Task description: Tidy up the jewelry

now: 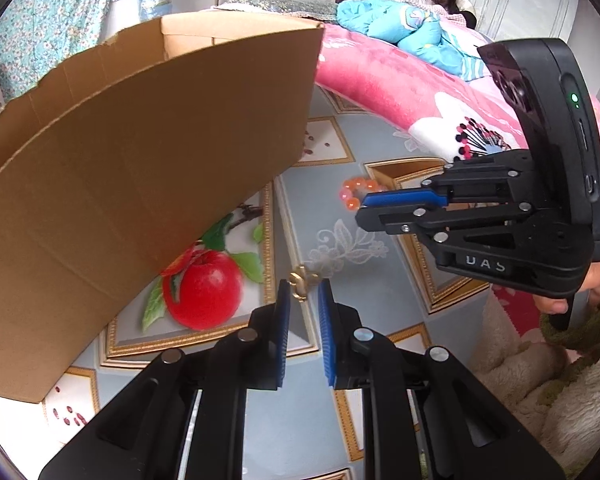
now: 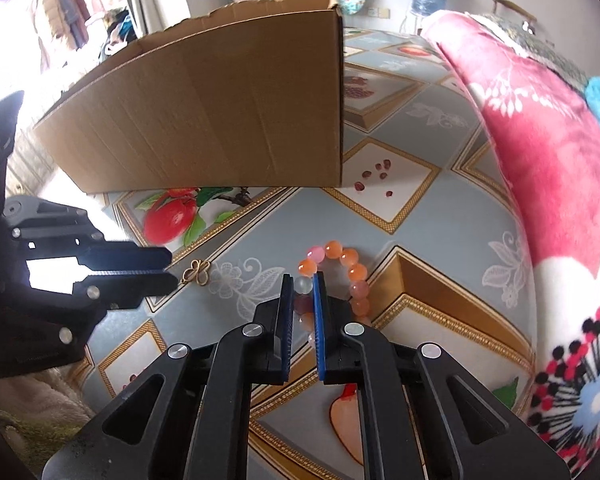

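We cannot see inside the cardboard box [image 1: 140, 184], whose near wall blocks its contents and hides part of the printed apple [image 1: 204, 292] on the floor mat. The right gripper [image 2: 304, 280] covers the near beads of the bracelet [image 2: 340, 264], so its full loop is hidden from us. The gold ornament [image 1: 300, 280] is too small for us to identify.

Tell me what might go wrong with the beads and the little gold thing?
The right gripper has its jaws around just one side of the bead bracelet, so the loop could slip out or swing when lifted. The left gripper is open right at the small gold charm; something that tiny and flat could be pushed across the tablecloth instead of picked up.
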A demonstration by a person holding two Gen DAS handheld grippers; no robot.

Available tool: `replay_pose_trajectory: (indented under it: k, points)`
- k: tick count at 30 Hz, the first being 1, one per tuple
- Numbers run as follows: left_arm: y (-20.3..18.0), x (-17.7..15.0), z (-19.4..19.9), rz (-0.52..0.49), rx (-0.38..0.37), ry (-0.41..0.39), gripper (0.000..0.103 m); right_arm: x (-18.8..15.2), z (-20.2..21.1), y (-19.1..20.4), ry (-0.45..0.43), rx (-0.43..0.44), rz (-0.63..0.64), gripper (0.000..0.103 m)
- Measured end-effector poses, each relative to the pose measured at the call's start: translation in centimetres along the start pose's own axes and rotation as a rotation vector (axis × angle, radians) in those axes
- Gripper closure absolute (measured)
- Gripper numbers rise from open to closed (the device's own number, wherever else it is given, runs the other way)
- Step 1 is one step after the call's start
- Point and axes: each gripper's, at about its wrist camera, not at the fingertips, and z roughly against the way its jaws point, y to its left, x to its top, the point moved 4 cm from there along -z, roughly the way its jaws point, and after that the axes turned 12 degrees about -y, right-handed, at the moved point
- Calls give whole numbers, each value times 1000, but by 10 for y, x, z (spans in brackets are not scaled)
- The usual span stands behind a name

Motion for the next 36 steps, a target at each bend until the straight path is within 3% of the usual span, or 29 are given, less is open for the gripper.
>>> replay_pose_trajectory:
  k: [10,21,24,28,32,36]
  points:
    - [5,1,-9,79,6,26,89,-1,0,-10,-19,14,-22,96]
    - [-14,-5,-10,166,-214,68,89,-3,3,-11,-21,18,-31,96]
    - [-14,-2,-3,117,-176,23,88,-3,3,-13,-20,19,-34,96]
    - [-4,5,-2,45,-92,-9,77,-2,2,-13,-21,19,-31,96]
    - [2,9,-10,16,-104,-11,63,-2,2,-14,-20,19,-32,96]
    - [2,8,-18,-28,-122,-2,62,-1,2,-15,-21,20,-34,96]
